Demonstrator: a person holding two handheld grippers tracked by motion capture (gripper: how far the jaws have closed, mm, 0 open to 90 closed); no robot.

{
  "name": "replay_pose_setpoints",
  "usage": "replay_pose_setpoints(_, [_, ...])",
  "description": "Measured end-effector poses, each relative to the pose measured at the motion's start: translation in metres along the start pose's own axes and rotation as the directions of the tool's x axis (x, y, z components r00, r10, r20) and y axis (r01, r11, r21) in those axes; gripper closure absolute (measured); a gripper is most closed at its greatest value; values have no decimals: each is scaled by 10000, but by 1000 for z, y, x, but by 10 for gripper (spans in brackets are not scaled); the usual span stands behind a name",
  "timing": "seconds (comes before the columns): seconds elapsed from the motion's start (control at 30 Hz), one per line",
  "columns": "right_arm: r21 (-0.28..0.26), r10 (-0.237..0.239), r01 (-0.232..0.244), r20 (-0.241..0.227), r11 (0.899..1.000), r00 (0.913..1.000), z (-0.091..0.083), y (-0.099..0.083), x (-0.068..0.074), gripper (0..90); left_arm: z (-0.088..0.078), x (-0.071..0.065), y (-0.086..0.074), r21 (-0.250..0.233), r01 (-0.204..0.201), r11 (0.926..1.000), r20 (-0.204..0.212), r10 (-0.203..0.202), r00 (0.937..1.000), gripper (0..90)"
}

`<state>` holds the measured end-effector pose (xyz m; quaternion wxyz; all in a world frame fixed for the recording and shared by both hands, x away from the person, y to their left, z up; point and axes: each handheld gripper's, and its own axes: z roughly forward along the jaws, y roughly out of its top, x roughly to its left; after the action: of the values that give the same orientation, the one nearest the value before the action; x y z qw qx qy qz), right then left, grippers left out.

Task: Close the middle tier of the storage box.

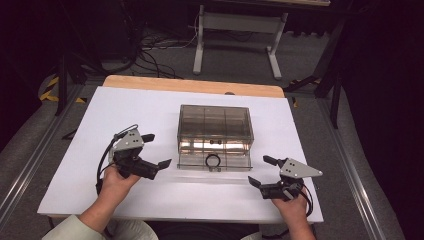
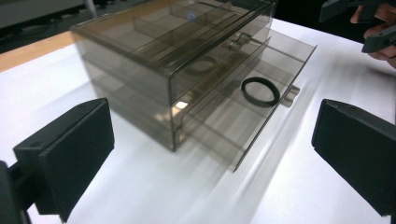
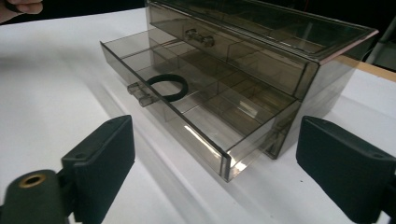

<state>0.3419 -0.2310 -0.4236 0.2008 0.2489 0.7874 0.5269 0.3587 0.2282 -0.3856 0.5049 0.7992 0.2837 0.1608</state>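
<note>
Smoky transparent plastic makes up the drawer box at the centre of the high view, standing on the white sheet that covers your table. Going left to right there: your left gripper sits at the lower left of centre, just beside the box's left side, its jaws spread wide with nothing between them. In the left gripper view those two black jaws frame the box's corner without touching it. Next, at the middle, the lowest drawer is pulled out toward you, and a black rubber ring lies flat inside it, just behind the drawer's small clear handle. At the lower right, your right gripper hovers near the drawer's front right corner, jaws apart and empty, clear of the plastic.
</note>
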Motion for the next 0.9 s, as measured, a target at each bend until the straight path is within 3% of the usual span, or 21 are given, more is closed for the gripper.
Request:
replay_pose_setpoints(0.07, [30,-20,20,-83,10000,10000,1,1,2,157,-7,2,-7,-211,78,9997,-114,-80,9999,0])
replay_pose_setpoints(0.2, [46,-83,84,-312,10000,9995,3,5,5,206,-18,4,-18,-401,-262,9989,-498,241,9985,0])
replay_pose_setpoints(0.53, [37,-291,295,-742,9996,9968,13,12,14,300,-41,7,-49,-761,-514,9958,-769,455,9960,0])
replay_pose_setpoints(0.63, [57,-314,320,-817,9995,9962,16,13,15,314,-44,8,-54,-654,-586,9961,-895,526,9946,0])
replay_pose_setpoints(0.77, [83,-337,346,-938,9994,9950,20,15,17,339,-42,11,-55,-906,-220,9956,-772,150,9969,0])
replay_pose_setpoints(0.9, [37,-272,279,-1200,9996,9924,24,17,18,376,-39,9,-55,-770,-495,9958,-1022,415,9939,0])
